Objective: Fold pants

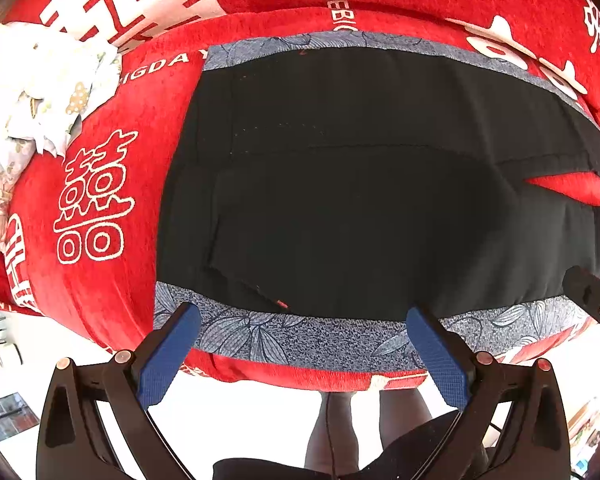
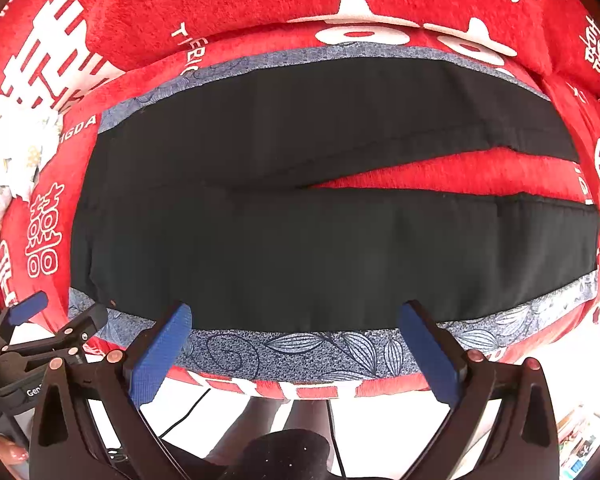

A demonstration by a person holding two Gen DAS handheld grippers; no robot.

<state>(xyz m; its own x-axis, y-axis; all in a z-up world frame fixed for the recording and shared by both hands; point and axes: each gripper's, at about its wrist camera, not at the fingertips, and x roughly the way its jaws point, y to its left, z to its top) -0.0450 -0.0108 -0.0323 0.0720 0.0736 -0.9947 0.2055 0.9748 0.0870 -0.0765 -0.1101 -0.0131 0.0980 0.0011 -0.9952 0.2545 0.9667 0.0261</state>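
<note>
Black pants (image 1: pixel 360 200) with blue-grey floral side bands lie spread flat on a red printed blanket (image 1: pixel 100 160). Their waist end is to the left and both legs run right, parted by a wedge of red. In the right wrist view the same pants (image 2: pixel 320 240) fill the middle. My left gripper (image 1: pixel 302 316) hovers open over the near floral band (image 1: pixel 300 340), blue pads wide apart, holding nothing. My right gripper (image 2: pixel 294 316) is also open over the near floral band (image 2: pixel 300 350), further along the leg. Each gripper shows at the edge of the other's view: right gripper (image 1: pixel 592 292), left gripper (image 2: pixel 56 316).
A crumpled white patterned cloth (image 1: pixel 40 92) lies on the blanket to the far left. The blanket's near edge (image 2: pixel 300 390) drops to a bright floor where a person's legs (image 1: pixel 364 424) stand, with a thin cable (image 2: pixel 188 412) beside them.
</note>
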